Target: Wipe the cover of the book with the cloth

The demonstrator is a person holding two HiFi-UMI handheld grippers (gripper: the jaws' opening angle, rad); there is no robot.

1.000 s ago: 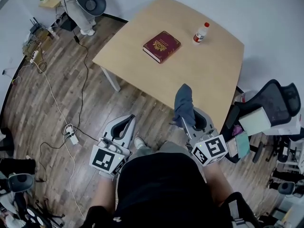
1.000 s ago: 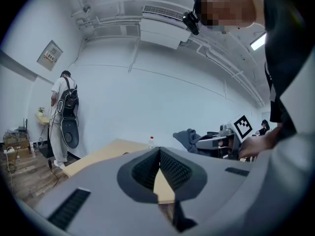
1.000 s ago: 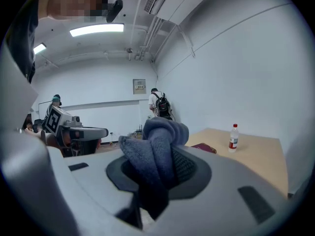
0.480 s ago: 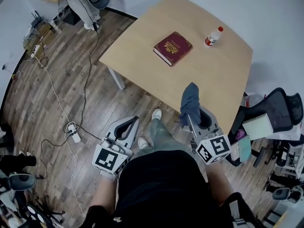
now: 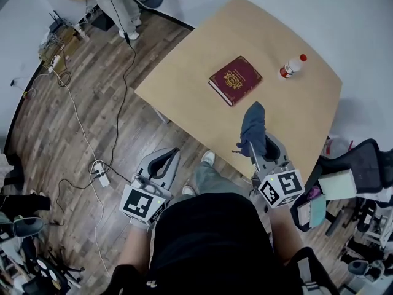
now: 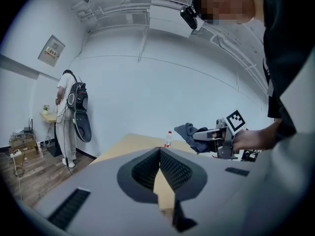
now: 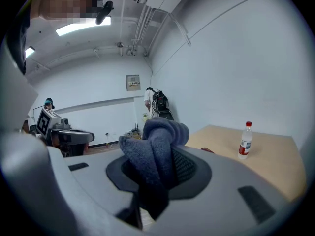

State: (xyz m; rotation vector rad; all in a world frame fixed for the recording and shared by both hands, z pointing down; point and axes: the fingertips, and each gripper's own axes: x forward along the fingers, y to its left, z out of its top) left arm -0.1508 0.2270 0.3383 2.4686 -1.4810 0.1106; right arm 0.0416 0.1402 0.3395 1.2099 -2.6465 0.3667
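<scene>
A dark red book (image 5: 236, 79) with a gold emblem lies flat on the light wooden table (image 5: 190, 72). My right gripper (image 5: 256, 139) is shut on a grey-blue cloth (image 5: 252, 125) (image 7: 156, 146), which stands bunched up above the jaws at the table's near edge, short of the book. The left gripper (image 5: 167, 159) (image 6: 158, 173) hangs over the wooden floor to the table's left, shut, with nothing between its jaws. In the left gripper view the right gripper (image 6: 216, 136) and its cloth (image 6: 189, 132) show at the right.
A small plastic bottle (image 5: 292, 67) (image 7: 244, 140) with a red cap stands on the table right of the book. A person with a backpack (image 5: 120, 2) (image 6: 69, 114) stands at the far left. Cables and a power strip (image 5: 98, 171) lie on the floor. Office chairs (image 5: 359, 177) crowd the right.
I have stepped closer to the table: book and bottle sit lower and further right in view. The right gripper with the cloth has moved toward the book. The left gripper has barely shifted.
</scene>
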